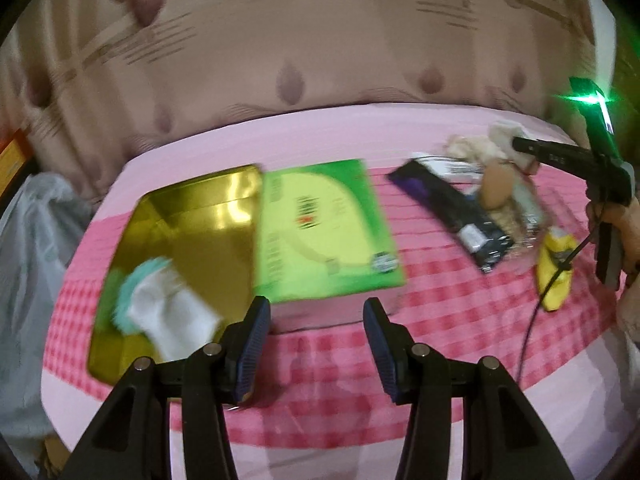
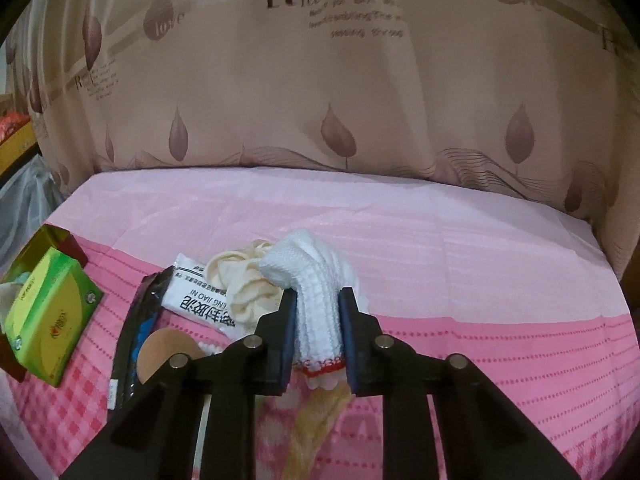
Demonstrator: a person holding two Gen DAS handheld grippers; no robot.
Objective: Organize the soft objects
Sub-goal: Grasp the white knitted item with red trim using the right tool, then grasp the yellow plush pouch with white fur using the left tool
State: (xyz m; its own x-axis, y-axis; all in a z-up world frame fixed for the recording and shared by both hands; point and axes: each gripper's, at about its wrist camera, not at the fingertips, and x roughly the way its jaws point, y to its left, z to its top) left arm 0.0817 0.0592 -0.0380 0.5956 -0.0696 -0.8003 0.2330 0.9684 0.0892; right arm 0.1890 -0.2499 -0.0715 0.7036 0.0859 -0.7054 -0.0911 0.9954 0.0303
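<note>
Behind the pink checked bedspread (image 2: 500, 360) hangs a beige leaf-print curtain (image 2: 320, 92).

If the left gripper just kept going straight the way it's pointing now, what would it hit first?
Most likely the green box. The left gripper is open and empty, and the box's near edge sits right between and beyond its fingers. Depth is hard to judge, so it might meet the pink cloth just short of it.

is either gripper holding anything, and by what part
The right gripper pinches the white knit glove near its red-trimmed cuff; the left gripper is open and empty.
</note>
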